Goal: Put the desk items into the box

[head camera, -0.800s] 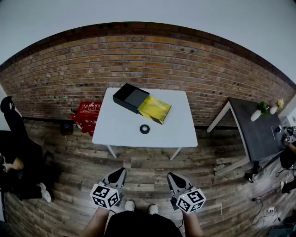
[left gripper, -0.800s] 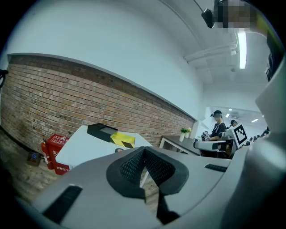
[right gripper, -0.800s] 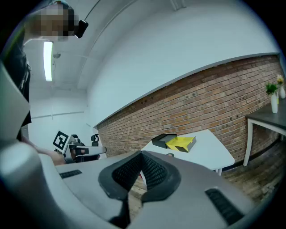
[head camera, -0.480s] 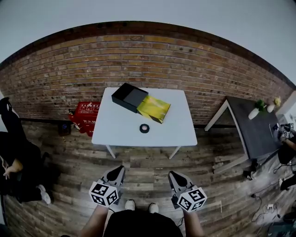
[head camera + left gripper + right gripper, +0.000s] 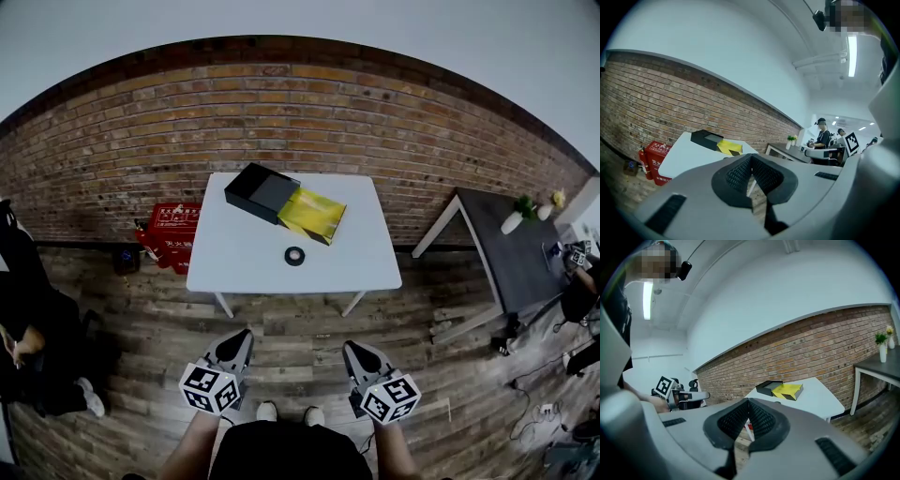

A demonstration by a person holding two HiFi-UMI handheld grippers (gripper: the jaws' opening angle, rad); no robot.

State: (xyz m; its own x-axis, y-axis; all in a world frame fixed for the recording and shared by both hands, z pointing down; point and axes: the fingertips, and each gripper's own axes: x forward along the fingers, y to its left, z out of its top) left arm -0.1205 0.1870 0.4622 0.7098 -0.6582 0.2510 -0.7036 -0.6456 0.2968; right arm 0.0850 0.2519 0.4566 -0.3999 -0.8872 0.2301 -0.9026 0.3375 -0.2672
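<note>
So the white rectangular worktop (image 5: 244,267) has the black box (image 5: 261,191) sitting at its back edge, lying at an angle. It's a shallow matte box, open on top, and the inside just shows flat grey; can't tell if anything's in it. Touching its right end is a glossy yellow sleeve (image 5: 314,216), also flat and rectangular. A small black ring (image 5: 294,255), probably a roll of tape, lies on its own nearer the front edge, outside the box and well apart from it.

The left claw (image 5: 242,337) and right claw (image 5: 351,351) hang over the wood plank floor (image 5: 300,323), well short of the worktop. Both are pressed together, ribbed dark pads meeting at the tips with nothing pinched. A red plastic crate (image 5: 171,230) sits on the floor just left of the worktop, against the brick wall (image 5: 281,122).
</note>
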